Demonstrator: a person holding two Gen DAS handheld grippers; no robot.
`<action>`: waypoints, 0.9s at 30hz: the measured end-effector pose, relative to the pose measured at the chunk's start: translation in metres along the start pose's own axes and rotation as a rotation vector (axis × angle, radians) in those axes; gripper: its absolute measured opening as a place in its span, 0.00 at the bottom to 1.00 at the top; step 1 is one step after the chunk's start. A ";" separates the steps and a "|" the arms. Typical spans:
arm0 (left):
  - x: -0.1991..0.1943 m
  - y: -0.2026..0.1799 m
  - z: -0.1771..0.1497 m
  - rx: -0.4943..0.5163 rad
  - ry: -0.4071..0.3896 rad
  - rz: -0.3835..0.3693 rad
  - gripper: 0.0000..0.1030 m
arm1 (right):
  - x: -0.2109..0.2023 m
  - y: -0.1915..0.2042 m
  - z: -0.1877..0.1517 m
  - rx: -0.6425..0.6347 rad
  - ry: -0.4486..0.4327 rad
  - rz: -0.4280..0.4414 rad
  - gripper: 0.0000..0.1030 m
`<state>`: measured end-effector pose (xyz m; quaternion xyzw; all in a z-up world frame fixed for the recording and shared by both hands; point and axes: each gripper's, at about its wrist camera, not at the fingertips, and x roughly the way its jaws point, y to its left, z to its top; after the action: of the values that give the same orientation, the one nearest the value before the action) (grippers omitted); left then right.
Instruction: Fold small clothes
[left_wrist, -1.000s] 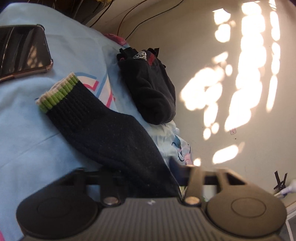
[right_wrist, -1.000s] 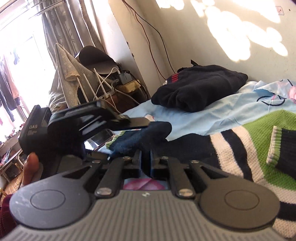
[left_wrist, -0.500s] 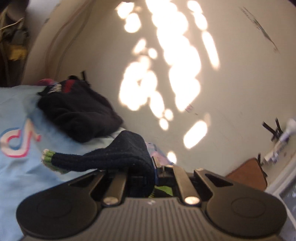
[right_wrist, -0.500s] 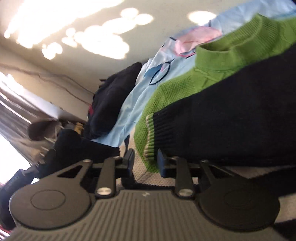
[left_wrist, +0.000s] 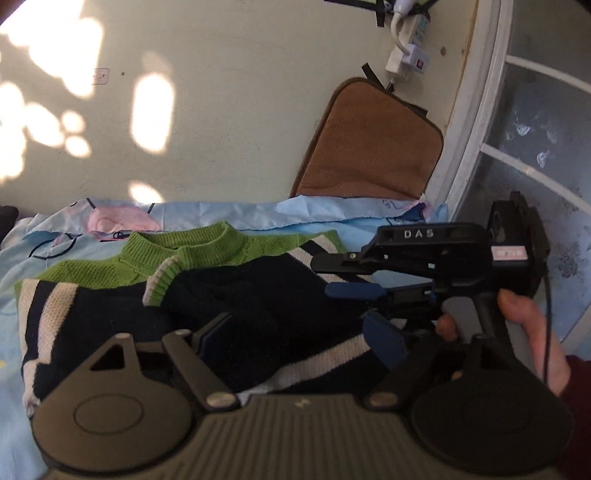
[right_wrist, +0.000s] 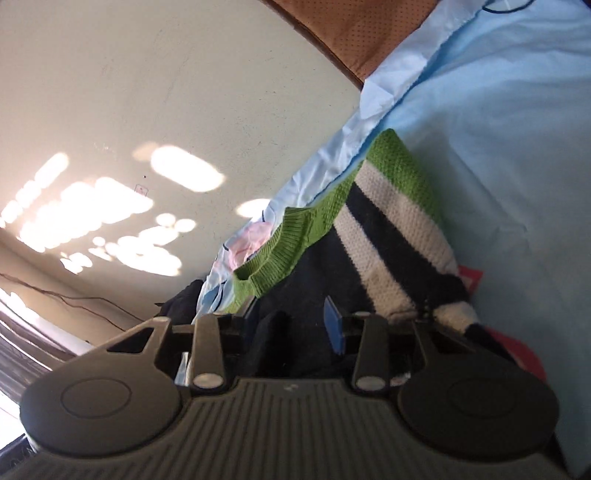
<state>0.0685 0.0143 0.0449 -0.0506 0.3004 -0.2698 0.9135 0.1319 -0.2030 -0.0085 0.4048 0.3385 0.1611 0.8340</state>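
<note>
Dark knit sleeve w/ green-white cuff (left_wrist: 236, 295) lies folded across striped green-navy-cream sweater (left_wrist: 92, 317) on blue sheet (left_wrist: 258, 214); left gripper (left_wrist: 303, 332) just opened wide, right gripper (left_wrist: 369, 306) opening, both empty: withdraw straight w/o snagging knit.

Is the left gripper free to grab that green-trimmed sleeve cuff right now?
Probably yes: the left gripper stands open, and the cuff lies uncovered on the sweater just ahead.

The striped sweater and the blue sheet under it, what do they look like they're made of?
Striped sweater: a chunky knit, probably wool or acrylic yarn; stitch texture and ribbed green collar show, finish matte and slightly fuzzy. Blue sheet: thin, smooth woven fabric, maybe cotton or polyester; it creases sharply and has a faint sheen.
</note>
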 end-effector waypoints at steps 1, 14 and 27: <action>-0.013 0.009 0.000 -0.028 -0.020 -0.016 0.84 | 0.003 0.005 -0.001 -0.043 0.005 -0.007 0.42; -0.071 0.114 0.003 -0.486 -0.158 0.208 0.91 | 0.065 0.117 -0.066 -0.808 0.050 -0.085 0.50; -0.021 0.133 0.015 -0.441 -0.066 0.362 0.89 | 0.009 0.045 0.025 -0.456 -0.214 -0.328 0.18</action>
<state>0.1249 0.1369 0.0343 -0.2024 0.3262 -0.0288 0.9229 0.1560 -0.1845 0.0341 0.1617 0.2644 0.0525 0.9493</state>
